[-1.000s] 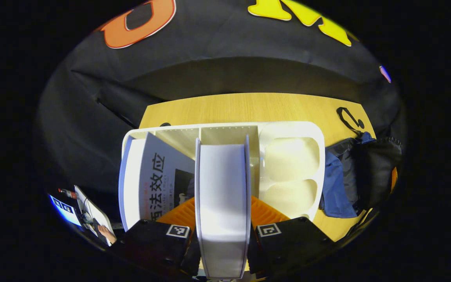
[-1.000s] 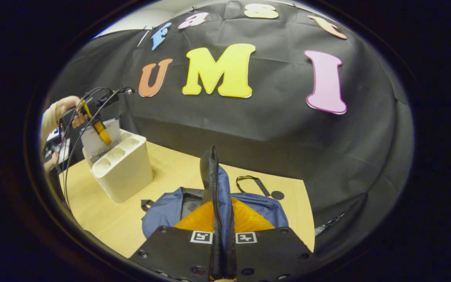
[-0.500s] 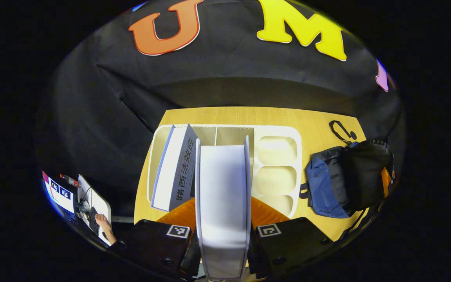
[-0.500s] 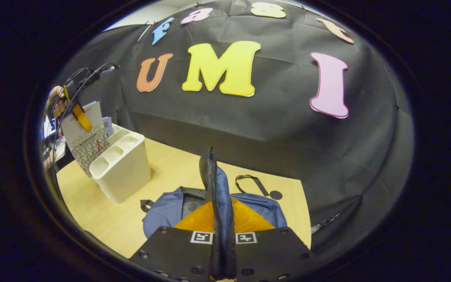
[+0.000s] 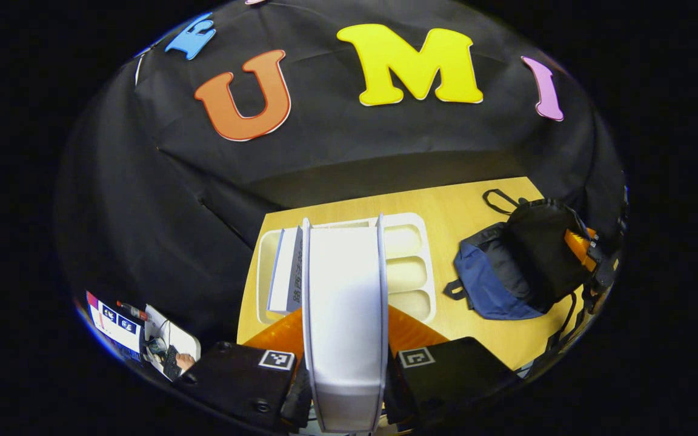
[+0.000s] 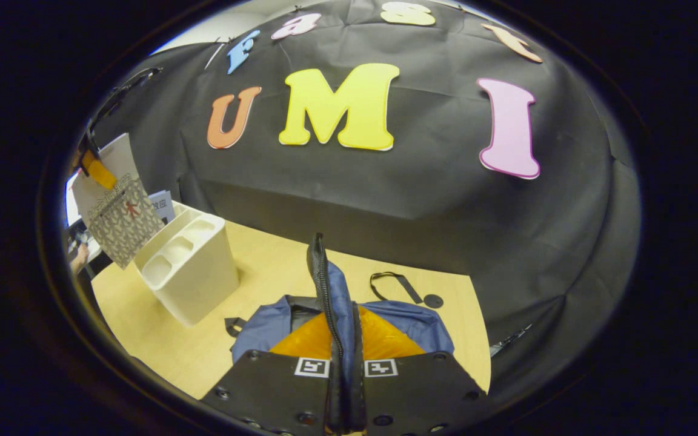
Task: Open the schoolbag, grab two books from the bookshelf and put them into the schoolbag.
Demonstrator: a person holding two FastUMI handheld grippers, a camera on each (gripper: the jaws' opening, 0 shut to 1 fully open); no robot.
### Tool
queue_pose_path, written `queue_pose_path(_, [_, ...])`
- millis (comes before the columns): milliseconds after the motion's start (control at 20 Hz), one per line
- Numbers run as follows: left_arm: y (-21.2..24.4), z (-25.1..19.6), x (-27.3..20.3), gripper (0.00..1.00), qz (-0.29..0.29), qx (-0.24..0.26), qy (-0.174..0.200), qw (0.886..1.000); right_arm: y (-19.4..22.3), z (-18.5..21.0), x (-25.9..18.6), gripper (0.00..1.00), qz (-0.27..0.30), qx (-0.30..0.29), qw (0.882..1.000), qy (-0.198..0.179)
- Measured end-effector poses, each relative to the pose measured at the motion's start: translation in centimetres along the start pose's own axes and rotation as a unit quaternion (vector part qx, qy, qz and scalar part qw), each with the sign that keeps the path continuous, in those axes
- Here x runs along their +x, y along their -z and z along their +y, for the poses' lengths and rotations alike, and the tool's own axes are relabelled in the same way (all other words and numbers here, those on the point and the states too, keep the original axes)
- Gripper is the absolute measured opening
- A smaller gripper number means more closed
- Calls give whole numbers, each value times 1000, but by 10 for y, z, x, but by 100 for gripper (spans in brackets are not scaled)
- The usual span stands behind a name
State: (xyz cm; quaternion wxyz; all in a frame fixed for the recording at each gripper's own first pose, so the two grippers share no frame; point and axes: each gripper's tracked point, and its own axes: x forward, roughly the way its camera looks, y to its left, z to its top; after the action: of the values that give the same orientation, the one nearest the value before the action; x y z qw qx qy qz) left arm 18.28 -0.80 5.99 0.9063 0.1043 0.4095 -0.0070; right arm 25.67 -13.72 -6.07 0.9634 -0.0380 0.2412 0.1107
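The left gripper (image 5: 345,339) has its two fingers clamped on a white book (image 5: 344,303), one on each cover, and the book is up in the air, clear above the white bookshelf (image 5: 412,239). From the right gripper view that same book (image 6: 120,215) hangs high at the left edge, its patterned cover facing out, above and just beside the bookshelf (image 6: 194,284). A second book (image 5: 287,269) stands in the shelf's left slot, leaning a touch. Over on the right, the schoolbag (image 5: 515,266) sits on the wooden table (image 5: 482,330), well apart from the shelf, blue fabric below and a dark flap raised. The right gripper (image 6: 342,339) is pressed together on the zippered edge of that flap (image 6: 325,284), holding it upright, with the rest of the schoolbag (image 6: 412,318) spread on the table (image 6: 167,345) underneath. A black strap (image 6: 394,284) lies on the wood just behind the bag.
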Motion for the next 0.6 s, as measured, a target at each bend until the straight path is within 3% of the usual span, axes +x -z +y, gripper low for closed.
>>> queue_pose_path(50, [-1, -8, -6, 51, -6, 2, 1, 1000, 0, 0, 0, 6, -1, -1, 1000, -1])
queue_pose_path(250, [-17, -46, -26, 47, -45, 29, 22, 998, 1, -4, -1, 6, -4, 0, 1000, -5])
queue_pose_path(300, [-19, -61, -30, 51, -50, 35, 35, 998, 2, -6, -2, 6, -4, 2, 1000, -5])
queue_pose_path(450, [-25, -104, -31, 48, -65, 44, 84, 993, 6, -11, -7, 10, -7, 11, 1000, -5])
queue_pose_path(600, [-25, -148, -25, 48, -61, 41, 133, 988, 9, -15, -3, 6, 1, 19, 1000, 2])
